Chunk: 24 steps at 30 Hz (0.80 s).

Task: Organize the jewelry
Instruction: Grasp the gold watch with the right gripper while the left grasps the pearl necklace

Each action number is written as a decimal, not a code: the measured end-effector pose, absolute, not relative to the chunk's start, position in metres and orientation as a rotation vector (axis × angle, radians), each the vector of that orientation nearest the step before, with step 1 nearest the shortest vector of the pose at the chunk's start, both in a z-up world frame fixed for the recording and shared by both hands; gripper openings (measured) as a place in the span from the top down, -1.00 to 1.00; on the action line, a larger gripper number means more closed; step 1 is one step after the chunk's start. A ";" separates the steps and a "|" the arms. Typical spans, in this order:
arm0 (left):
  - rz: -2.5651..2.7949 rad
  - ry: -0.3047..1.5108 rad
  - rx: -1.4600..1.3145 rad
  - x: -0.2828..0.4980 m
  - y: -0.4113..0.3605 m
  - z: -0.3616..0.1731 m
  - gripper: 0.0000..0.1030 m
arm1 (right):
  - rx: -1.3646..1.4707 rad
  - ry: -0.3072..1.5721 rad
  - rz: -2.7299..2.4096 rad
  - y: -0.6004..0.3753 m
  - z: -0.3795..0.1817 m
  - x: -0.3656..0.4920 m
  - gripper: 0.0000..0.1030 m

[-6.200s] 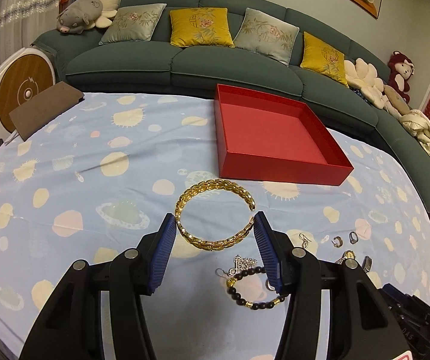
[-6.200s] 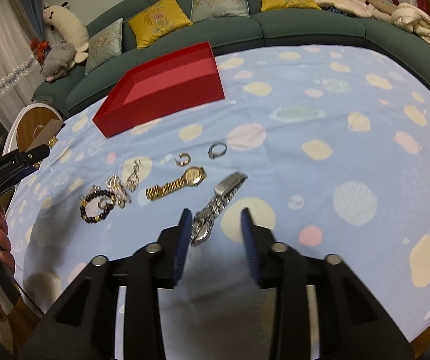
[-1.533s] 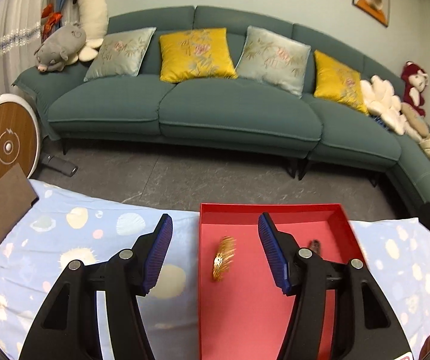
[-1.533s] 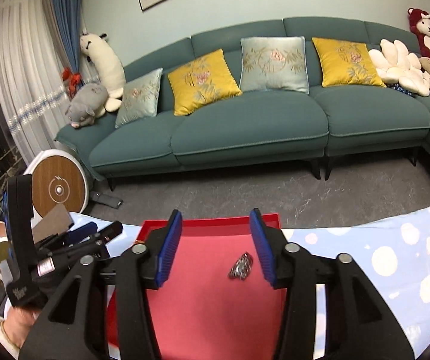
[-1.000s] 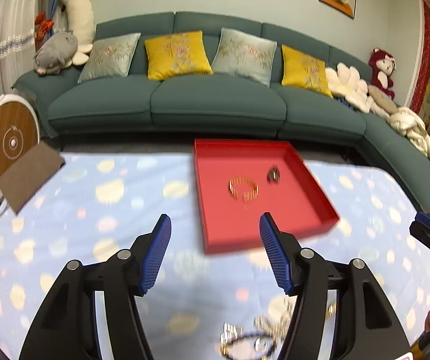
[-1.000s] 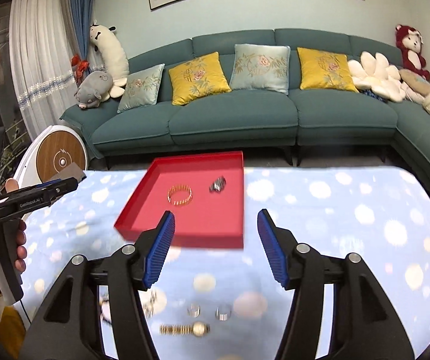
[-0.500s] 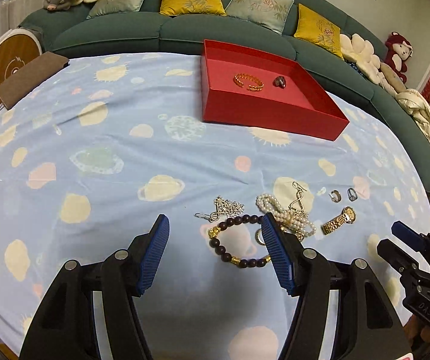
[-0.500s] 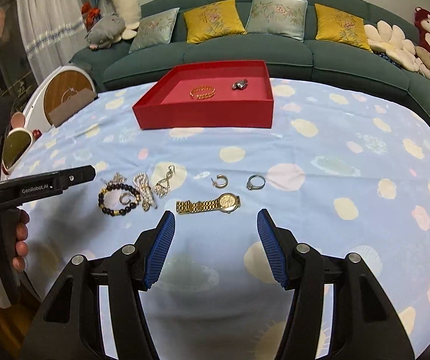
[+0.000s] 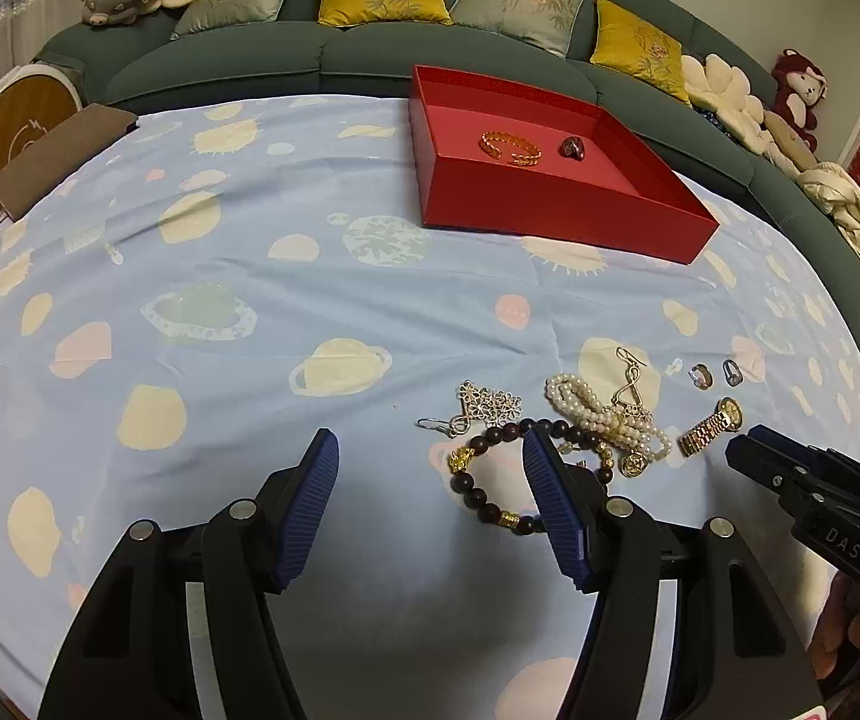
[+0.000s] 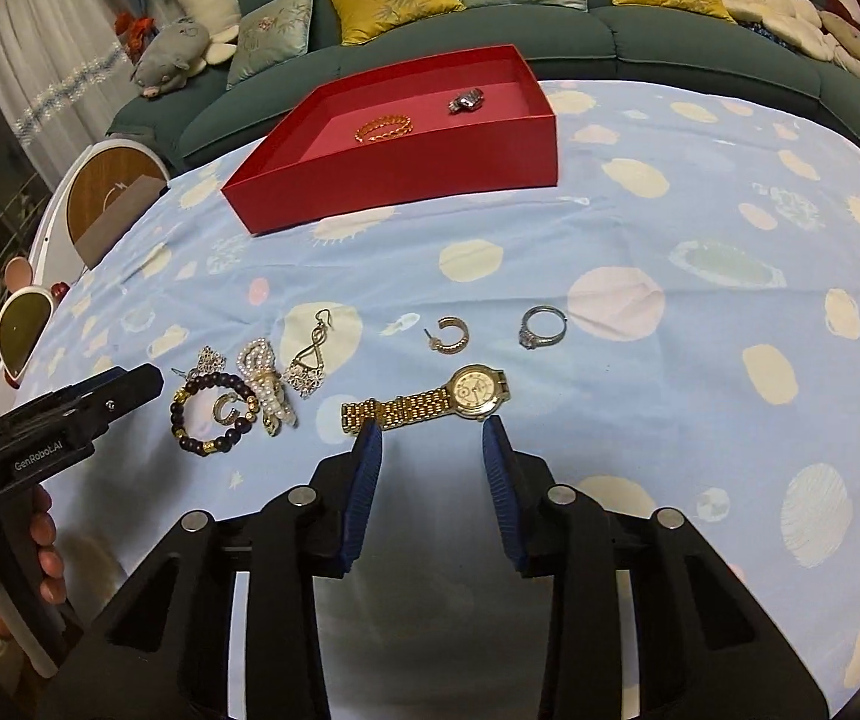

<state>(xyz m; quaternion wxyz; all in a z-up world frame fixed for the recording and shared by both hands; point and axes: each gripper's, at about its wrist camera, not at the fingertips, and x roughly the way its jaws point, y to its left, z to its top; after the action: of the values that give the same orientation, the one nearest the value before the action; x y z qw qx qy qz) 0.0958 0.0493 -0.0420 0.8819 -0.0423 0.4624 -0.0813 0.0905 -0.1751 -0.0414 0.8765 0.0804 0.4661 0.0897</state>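
A red box (image 9: 556,204) (image 10: 405,174) at the far side of the table holds a gold bangle (image 9: 511,147) (image 10: 383,127) and a silver watch (image 9: 574,148) (image 10: 466,101). My left gripper (image 9: 430,450) is open and empty, its right finger over a dark bead bracelet (image 9: 478,495) (image 10: 189,420). My right gripper (image 10: 430,432) is open and empty, just short of a gold watch (image 10: 430,399) (image 9: 710,426). A pearl strand (image 9: 592,408) (image 10: 261,381), silver earrings (image 9: 631,381), a hoop (image 10: 449,336) and a ring (image 10: 542,327) lie nearby.
A blue planet-print cloth (image 9: 219,300) covers the table. A brown card (image 9: 57,162) lies at its far left edge. A green sofa (image 9: 369,54) with cushions stands behind. The other hand-held gripper (image 9: 820,510) shows at right, and in the right wrist view (image 10: 51,426) at left.
Both grippers have dropped the bangle and silver watch in the red box, pulled back and come down low over the loose jewelry. Over the last half second both moved closer to the table.
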 end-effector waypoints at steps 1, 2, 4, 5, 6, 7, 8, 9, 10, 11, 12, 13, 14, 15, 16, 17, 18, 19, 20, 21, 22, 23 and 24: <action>-0.171 0.967 -0.087 0.096 0.048 -0.043 -0.20 | 0.168 0.981 0.181 -0.174 -0.044 0.093 0.35; -0.173 0.969 -0.088 0.095 0.048 -0.043 -0.20 | 0.176 0.989 0.174 -0.174 -0.047 0.096 0.36; -0.178 0.966 -0.088 0.095 0.047 -0.042 -0.20 | 0.191 0.987 0.163 -0.176 -0.048 0.102 0.38; -0.177 0.963 -0.087 0.094 0.046 -0.041 -0.20 | 0.196 0.986 0.158 -0.177 -0.047 0.105 0.38; -0.177 0.961 -0.086 0.094 0.046 -0.041 -0.20 | 0.210 0.986 0.155 -0.178 -0.047 0.107 0.37; -0.177 0.962 -0.087 0.095 0.046 -0.041 -0.20 | 0.231 0.988 0.152 -0.179 -0.048 0.110 0.37; -0.177 0.963 -0.090 0.095 0.045 -0.041 -0.20 | 0.251 0.988 0.150 -0.181 -0.048 0.111 0.37; -0.179 0.964 -0.096 0.095 0.045 -0.040 -0.20 | 0.269 0.986 0.145 -0.182 -0.048 0.113 0.36; -0.180 0.965 -0.100 0.095 0.044 -0.040 -0.20 | 0.280 0.985 0.141 -0.182 -0.048 0.115 0.35; -0.181 0.963 -0.104 0.095 0.044 -0.039 -0.20 | 0.285 0.985 0.138 -0.182 -0.048 0.116 0.35; -0.182 0.961 -0.106 0.095 0.043 -0.038 -0.20 | 0.278 0.983 0.134 -0.180 -0.048 0.118 0.35; -0.182 0.959 -0.107 0.096 0.042 -0.037 -0.20 | 0.267 0.980 0.128 -0.178 -0.048 0.119 0.35; -0.183 0.959 -0.109 0.096 0.042 -0.037 -0.20 | 0.256 0.977 0.121 -0.175 -0.048 0.121 0.35; -0.185 0.958 -0.112 0.097 0.041 -0.036 -0.20 | 0.240 0.973 0.112 -0.173 -0.048 0.122 0.35; -0.187 0.958 -0.115 0.097 0.040 -0.035 -0.20 | 0.221 0.969 0.103 -0.170 -0.048 0.123 0.35; -0.189 0.957 -0.116 0.097 0.039 -0.035 -0.20 | 0.204 0.966 0.097 -0.168 -0.048 0.124 0.35; -0.191 0.956 -0.116 0.097 0.038 -0.035 -0.20 | 0.204 0.966 0.097 -0.168 -0.048 0.124 0.35; -0.195 0.956 -0.115 0.097 0.037 -0.034 -0.20 | 0.193 0.963 0.092 -0.166 -0.048 0.125 0.35; -0.198 0.956 -0.113 0.096 0.035 -0.034 -0.20 | 0.181 0.959 0.087 -0.164 -0.048 0.126 0.35; -0.203 0.957 -0.109 0.096 0.033 -0.035 -0.20 | 0.169 0.957 0.083 -0.162 -0.049 0.127 0.36; -0.208 0.958 -0.103 0.095 0.032 -0.035 -0.20 | 0.156 0.954 0.076 -0.161 -0.049 0.127 0.37; -0.212 0.961 -0.096 0.095 0.029 -0.036 -0.20 | 0.146 0.952 0.071 -0.159 -0.049 0.127 0.40; -0.216 0.964 -0.090 0.094 0.028 -0.038 -0.20 | 0.134 0.949 0.062 -0.159 -0.049 0.126 0.48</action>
<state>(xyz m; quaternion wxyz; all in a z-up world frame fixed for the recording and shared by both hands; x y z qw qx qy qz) 0.0943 0.0275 -0.0379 0.8795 -0.0431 0.4625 -0.1035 0.1262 -0.1587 -0.0491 0.8868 0.0643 0.4566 0.0298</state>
